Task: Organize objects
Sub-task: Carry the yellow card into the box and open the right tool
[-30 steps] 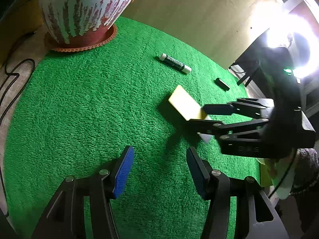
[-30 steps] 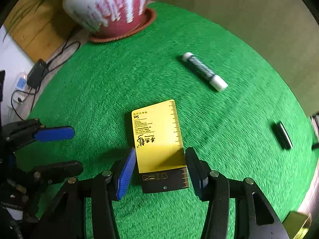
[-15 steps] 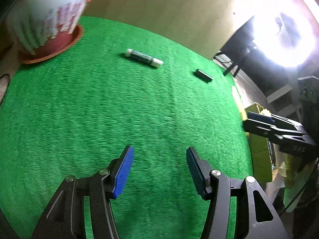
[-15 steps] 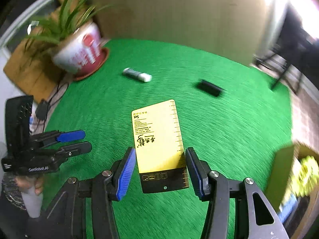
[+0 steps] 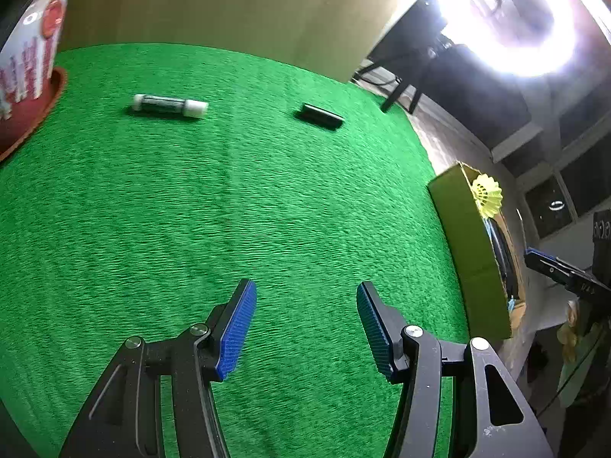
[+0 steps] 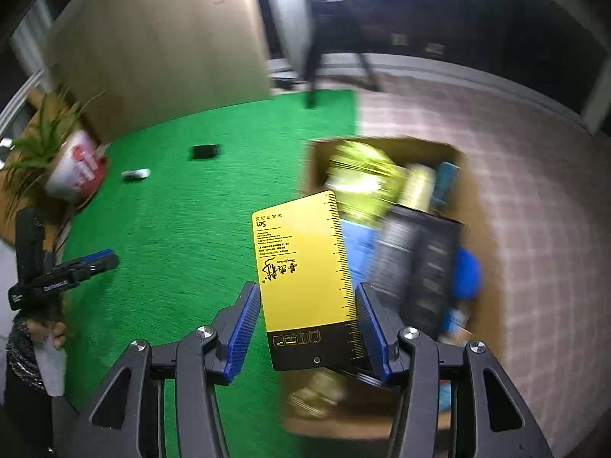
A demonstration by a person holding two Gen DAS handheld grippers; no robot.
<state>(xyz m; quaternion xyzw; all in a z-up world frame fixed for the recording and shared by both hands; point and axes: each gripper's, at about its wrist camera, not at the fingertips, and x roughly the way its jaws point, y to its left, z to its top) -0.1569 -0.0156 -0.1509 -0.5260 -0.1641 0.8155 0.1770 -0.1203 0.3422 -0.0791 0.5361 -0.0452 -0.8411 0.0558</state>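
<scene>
**A:** What have I got closest in, on the right side?

**B:** My right gripper (image 6: 305, 324) has its jaws clamped on the flat yellow card with a black lower band and a ruler scale down one edge (image 6: 303, 267). The blue ribbed pads (image 6: 240, 328) press its two long edges, and the card hangs in the air, over the line where the green artificial-turf mat (image 6: 183, 229) meets the open brown cardboard box (image 6: 397, 145).

**A:** And the box itself?

**B:** It sits on the floor against the mat's right edge. Inside I make out blurred yellow-green items, something blue and a dark rectangular pack; too smeared to name. From my left wrist view a yellow shuttlecock (image 5: 485, 195) shows at its rim.

**A:** Left side?

**B:** My left gripper (image 5: 305, 324) has its jaws apart with nothing between them, hanging above bare turf near the mat's near edge. In the right wrist view it shows at the mat's left edge, with a hand (image 6: 55, 334) on its handle.

**A:** Farther out?

**B:** Towards the mat's far edge lie a dark cylindrical tube with white ends (image 5: 170, 104) and, well apart to its right, a small black rectangular block (image 5: 319, 116). At the far left corner stands a white-and-red patterned ceramic plant pot (image 5: 28, 72) on a reddish saucer, green leaves above it. Beyond the mat a beige wall panel (image 5: 229, 7), then black stand legs (image 5: 401, 87) under a glaring lamp.
</scene>
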